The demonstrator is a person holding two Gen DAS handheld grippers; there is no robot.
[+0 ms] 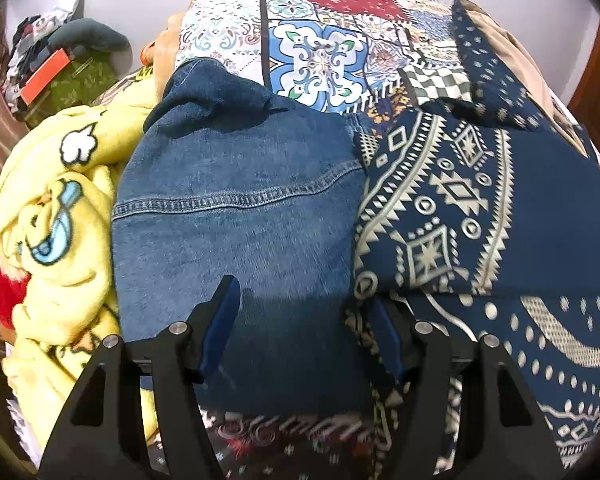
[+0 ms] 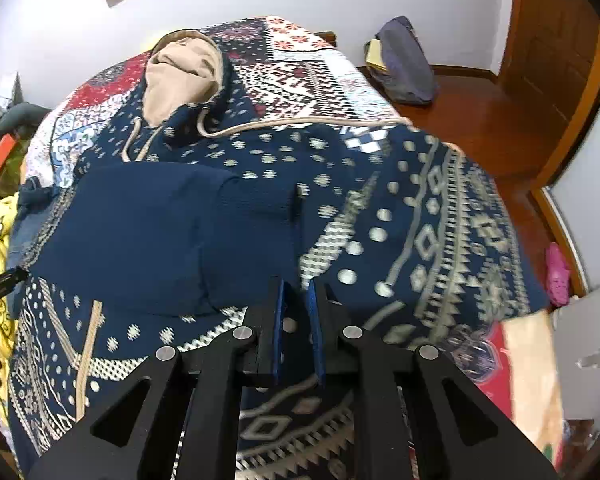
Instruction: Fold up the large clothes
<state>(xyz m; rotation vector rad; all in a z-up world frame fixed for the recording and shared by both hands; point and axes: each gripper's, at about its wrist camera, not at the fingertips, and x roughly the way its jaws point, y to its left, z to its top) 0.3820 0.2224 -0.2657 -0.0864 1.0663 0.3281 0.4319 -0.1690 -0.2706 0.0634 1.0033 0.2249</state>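
A navy hoodie point(image 2: 420, 216) with pale geometric print lies spread on the bed, its beige-lined hood point(image 2: 180, 72) toward the wall. One plain navy sleeve point(image 2: 148, 232) is folded across its body. My right gripper point(image 2: 297, 292) hangs just over the hoodie's middle with its blue pads almost together; I see no cloth pinched between them. In the left wrist view a blue denim garment point(image 1: 236, 200) lies beside the hoodie point(image 1: 520, 220). My left gripper point(image 1: 302, 296) stands open over the denim, its right finger at the hoodie's edge.
A patchwork quilt point(image 1: 320, 56) covers the bed. A yellow cartoon blanket point(image 1: 60, 216) is bunched left of the denim, with a heap of clutter point(image 1: 48, 64) behind it. Right of the bed are a wooden floor, a dark bag point(image 2: 404, 64), a wooden door point(image 2: 548, 40) and a white drawer unit point(image 2: 588, 340).
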